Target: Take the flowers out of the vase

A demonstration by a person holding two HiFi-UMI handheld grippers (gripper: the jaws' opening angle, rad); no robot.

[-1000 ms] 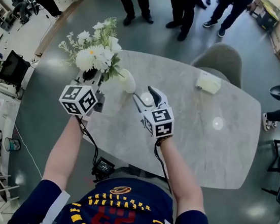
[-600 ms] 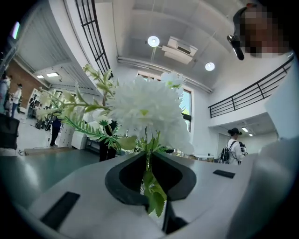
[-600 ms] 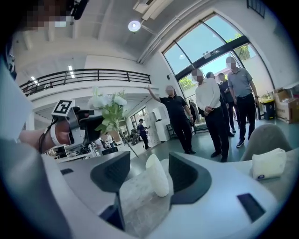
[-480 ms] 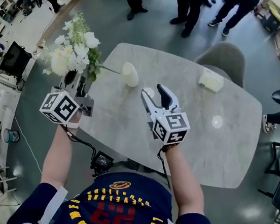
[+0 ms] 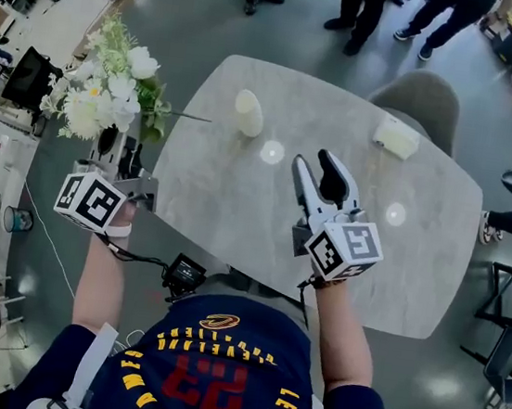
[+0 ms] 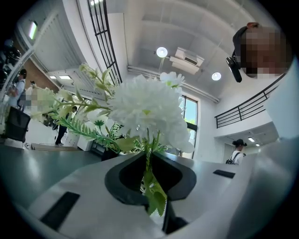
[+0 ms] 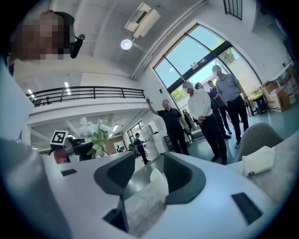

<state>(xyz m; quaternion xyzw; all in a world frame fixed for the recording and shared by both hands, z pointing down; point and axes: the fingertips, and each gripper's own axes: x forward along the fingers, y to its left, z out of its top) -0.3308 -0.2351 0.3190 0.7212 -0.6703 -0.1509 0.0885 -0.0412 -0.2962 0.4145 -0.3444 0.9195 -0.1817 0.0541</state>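
A bunch of white flowers with green leaves (image 5: pixel 107 95) hangs over the floor, left of the table's edge. My left gripper (image 5: pixel 118 148) is shut on its stems; in the left gripper view the big bloom (image 6: pixel 147 105) stands right above the jaws (image 6: pixel 148 175). The bare stem ends point right toward the small white vase (image 5: pixel 248 112), which stands upright on the marble table (image 5: pixel 236 215). My right gripper (image 5: pixel 315 165) hovers over the table's middle, its jaws closing with nothing between them. In the right gripper view (image 7: pixel 149 175) the vase (image 7: pixel 160 183) shows far beyond the jaws.
A white packet (image 5: pixel 396 138) lies at the table's far right, by a grey chair (image 5: pixel 419 103). Several people stand beyond the table's far edge. A dark monitor (image 5: pixel 28 75) and clutter line the left side. A black box (image 5: pixel 181 276) with a cable sits below the near edge.
The left gripper has carried the flowers left and up, out of the vase and past the table's edge. The right gripper has risen, drawn right of the vase, and its jaws have narrowed.
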